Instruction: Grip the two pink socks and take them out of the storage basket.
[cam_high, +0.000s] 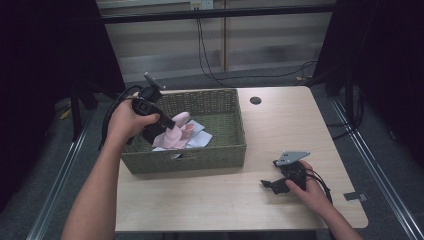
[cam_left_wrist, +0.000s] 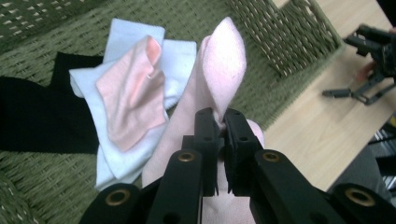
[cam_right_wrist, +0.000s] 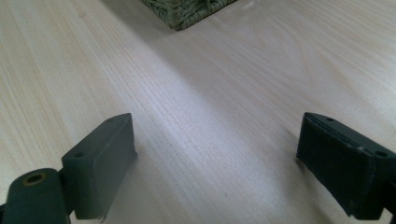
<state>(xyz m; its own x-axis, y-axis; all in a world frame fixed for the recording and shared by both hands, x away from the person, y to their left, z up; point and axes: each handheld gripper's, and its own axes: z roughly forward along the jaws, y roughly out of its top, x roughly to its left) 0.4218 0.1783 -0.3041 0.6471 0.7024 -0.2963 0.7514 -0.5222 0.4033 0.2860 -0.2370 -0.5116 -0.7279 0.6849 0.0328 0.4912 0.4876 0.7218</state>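
Observation:
My left gripper (cam_high: 167, 123) (cam_left_wrist: 220, 122) is shut on a pale pink sock (cam_left_wrist: 219, 70) (cam_high: 179, 121), lifted above the inside of a green woven basket (cam_high: 225, 150) (cam_left_wrist: 289, 42). Under it in the basket lie a peach sock (cam_left_wrist: 130, 93) on top of white socks (cam_left_wrist: 173, 56) and a black cloth (cam_left_wrist: 37, 116). My right gripper (cam_high: 270, 184) (cam_right_wrist: 215, 163) rests low over the wooden table (cam_high: 280, 125) (cam_right_wrist: 196, 93) to the right of the basket, jaws wide apart with nothing between them.
A round cable hole (cam_high: 255, 100) sits in the table behind the basket. A corner of the basket (cam_right_wrist: 187, 11) lies ahead in the right gripper view. Dark curtains and stand legs flank the table.

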